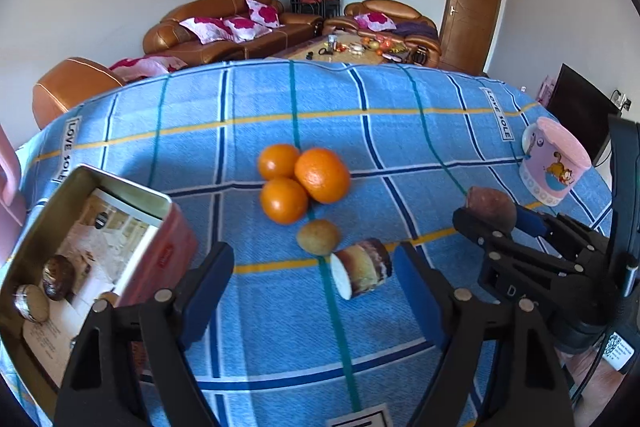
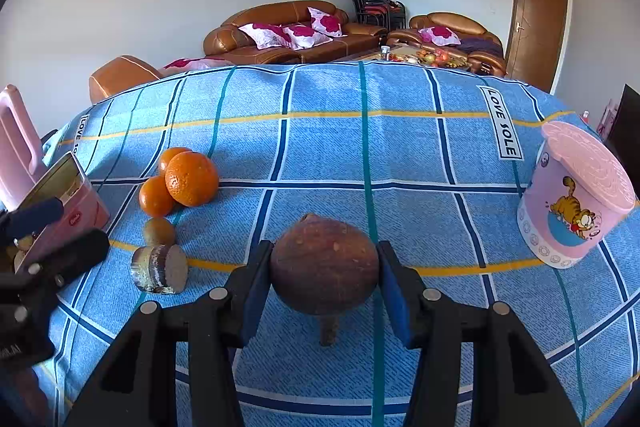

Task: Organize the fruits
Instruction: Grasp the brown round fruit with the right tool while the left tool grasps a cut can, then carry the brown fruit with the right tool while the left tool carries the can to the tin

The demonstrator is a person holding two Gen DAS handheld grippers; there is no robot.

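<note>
Plainly, the biggest risk is that the round brown fruit (image 2: 324, 263) is squeezed off-centre by the right gripper (image 2: 324, 279), whose jaws sit against its sides, and rolls across the tablecloth (image 2: 400, 155). Its skin looks smooth, with a short stem underneath. The left gripper (image 1: 312, 291) is held open, empty, near the cut chunk (image 1: 362, 273).

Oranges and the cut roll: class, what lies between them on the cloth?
A small brown fruit, kiwi-like, lies between the oranges and the cut roll. The left wrist view shows it best; the right wrist view shows it too.
</note>
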